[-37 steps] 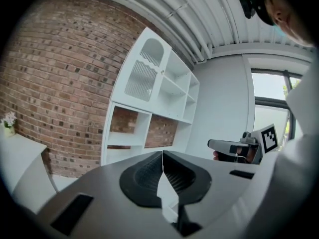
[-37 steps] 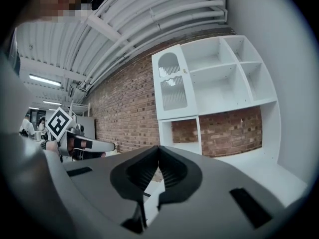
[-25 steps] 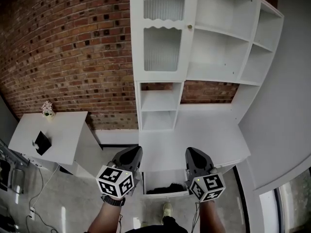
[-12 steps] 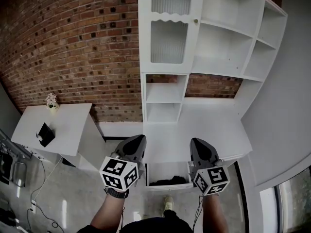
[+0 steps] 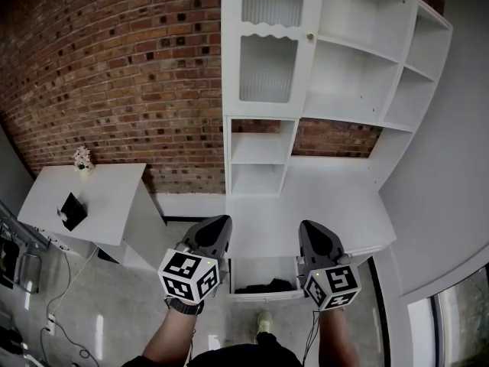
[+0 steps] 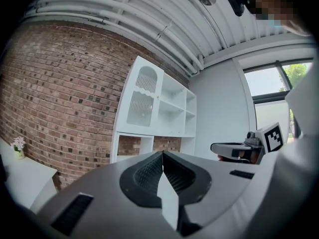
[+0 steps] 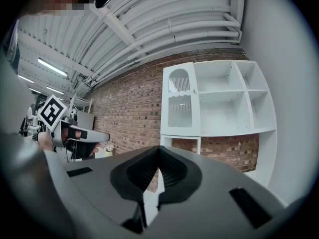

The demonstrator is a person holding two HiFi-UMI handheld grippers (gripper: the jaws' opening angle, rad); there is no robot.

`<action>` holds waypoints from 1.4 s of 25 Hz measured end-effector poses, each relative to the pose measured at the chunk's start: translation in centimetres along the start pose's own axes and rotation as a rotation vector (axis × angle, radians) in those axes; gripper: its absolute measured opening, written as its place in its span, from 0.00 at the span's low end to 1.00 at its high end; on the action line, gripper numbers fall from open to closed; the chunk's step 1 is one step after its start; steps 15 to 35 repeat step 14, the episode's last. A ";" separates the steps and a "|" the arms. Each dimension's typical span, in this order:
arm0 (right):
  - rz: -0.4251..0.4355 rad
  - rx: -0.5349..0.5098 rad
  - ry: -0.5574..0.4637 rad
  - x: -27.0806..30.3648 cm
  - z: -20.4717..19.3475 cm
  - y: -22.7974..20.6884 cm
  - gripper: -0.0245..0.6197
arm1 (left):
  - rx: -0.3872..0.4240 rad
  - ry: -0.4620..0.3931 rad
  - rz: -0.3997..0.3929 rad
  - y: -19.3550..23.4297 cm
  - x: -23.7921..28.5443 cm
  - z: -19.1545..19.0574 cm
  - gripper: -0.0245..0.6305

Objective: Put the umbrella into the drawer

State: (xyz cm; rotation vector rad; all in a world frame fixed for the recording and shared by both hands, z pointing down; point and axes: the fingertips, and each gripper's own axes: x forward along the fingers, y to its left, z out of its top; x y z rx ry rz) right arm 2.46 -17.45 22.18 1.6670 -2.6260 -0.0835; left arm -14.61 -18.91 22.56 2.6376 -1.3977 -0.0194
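Note:
A dark folded umbrella [image 5: 265,285] lies inside the open white drawer [image 5: 260,296] under the white desk top [image 5: 321,205]. In the head view my left gripper [image 5: 219,225] and right gripper [image 5: 309,229] are held side by side, level, over the desk's front edge and above the drawer. Neither touches the umbrella. The left gripper [image 6: 162,154] has its jaws shut together with nothing between them. The right gripper [image 7: 159,150] also has its jaws meeting at the tips and holds nothing. Each gripper view shows the other gripper off to the side: the right gripper [image 6: 230,148] and the left gripper [image 7: 84,135].
A tall white shelf unit [image 5: 351,75] with a ribbed glass door [image 5: 267,67] stands on the desk against the brick wall [image 5: 114,75]. A white side table [image 5: 92,205] at the left holds a small flower pot [image 5: 82,159] and a black object [image 5: 69,209]. My shoe [image 5: 263,324] is below the drawer.
The head view has shifted slightly, so the furniture sits a little further right in the picture. Both grippers keep their places side by side, still shut.

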 end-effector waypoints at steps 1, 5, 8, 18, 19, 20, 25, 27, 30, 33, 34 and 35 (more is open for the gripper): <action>0.001 0.000 0.000 0.0 0.0 0.0 0.04 | 0.002 0.001 0.000 0.0 0.0 0.0 0.05; 0.003 0.000 0.000 -0.2 -0.1 0.3 0.04 | 0.007 0.000 0.005 0.1 -0.3 -0.1 0.05; 0.006 -0.001 -0.001 -0.1 -0.2 0.4 0.04 | 0.009 0.000 0.008 0.2 -0.4 -0.1 0.05; 0.008 0.000 -0.004 -0.2 0.0 0.4 0.04 | 0.009 0.003 0.007 0.0 -0.3 0.0 0.05; 0.008 0.000 -0.004 -0.2 0.0 0.4 0.04 | 0.009 0.003 0.007 0.0 -0.3 0.0 0.05; 0.008 0.000 -0.004 -0.2 0.0 0.4 0.04 | 0.009 0.003 0.007 0.0 -0.3 0.0 0.05; 0.008 0.000 -0.004 -0.2 0.0 0.4 0.04 | 0.009 0.003 0.007 0.0 -0.3 0.0 0.05; 0.008 0.000 -0.004 -0.2 0.0 0.4 0.04 | 0.009 0.003 0.007 0.0 -0.3 0.0 0.05; 0.008 0.000 -0.004 -0.2 0.0 0.4 0.04 | 0.009 0.003 0.007 0.0 -0.3 0.0 0.05; 0.008 0.000 -0.004 -0.2 0.0 0.4 0.04 | 0.009 0.003 0.007 0.0 -0.3 0.0 0.05; 0.008 0.000 -0.004 -0.2 0.0 0.4 0.04 | 0.009 0.003 0.007 0.0 -0.3 0.0 0.05; 0.008 0.000 -0.004 -0.2 0.0 0.4 0.04 | 0.009 0.003 0.007 0.0 -0.3 0.0 0.05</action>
